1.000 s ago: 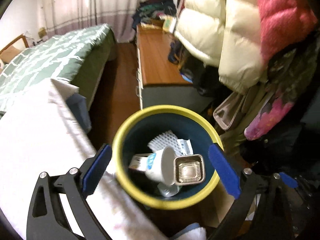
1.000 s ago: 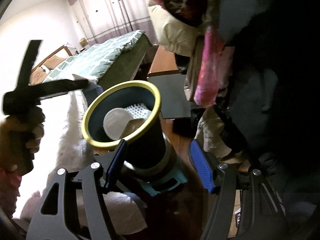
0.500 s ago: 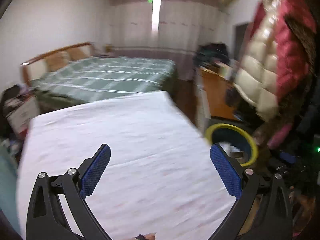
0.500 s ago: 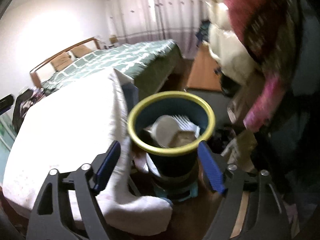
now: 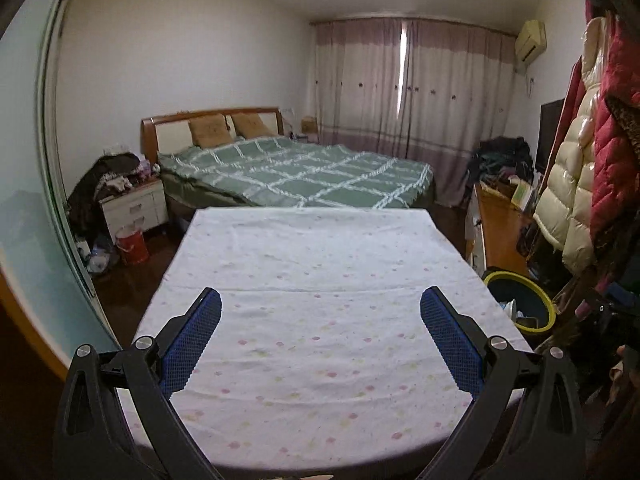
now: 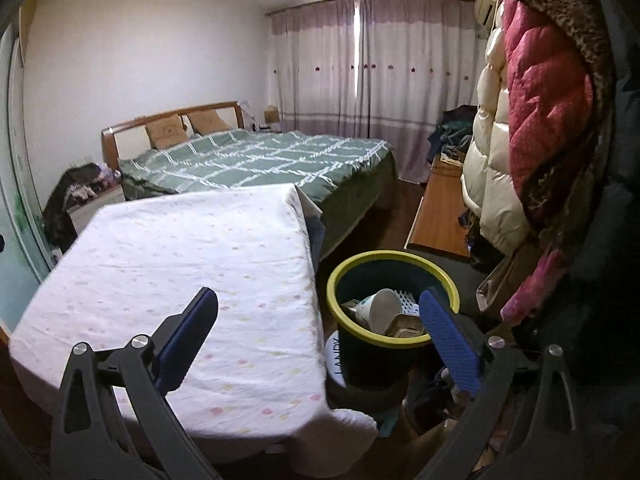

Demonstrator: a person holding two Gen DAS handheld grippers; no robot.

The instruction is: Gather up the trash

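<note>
hovering empty, jaws just spread wide: left gripper [image 5: 320, 326], right gripper [image 6: 318, 320]; bin [image 6: 394, 308] loaded; next, a scan for remaining trash

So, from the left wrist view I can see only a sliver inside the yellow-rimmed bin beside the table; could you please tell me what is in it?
Observer: The right wrist view shows a white paper cup tipped over inside the dark blue, yellow-rimmed plastic bin.
Operator: Thank you. Is there anything else in there?
Observer: A square silver foil tray lies right beside the cup, on the side nearer the camera.
Operator: And is the right tool carrying anything?
Observer: No. The right tool has just been opening its jaws, and nothing is held between them.
</note>
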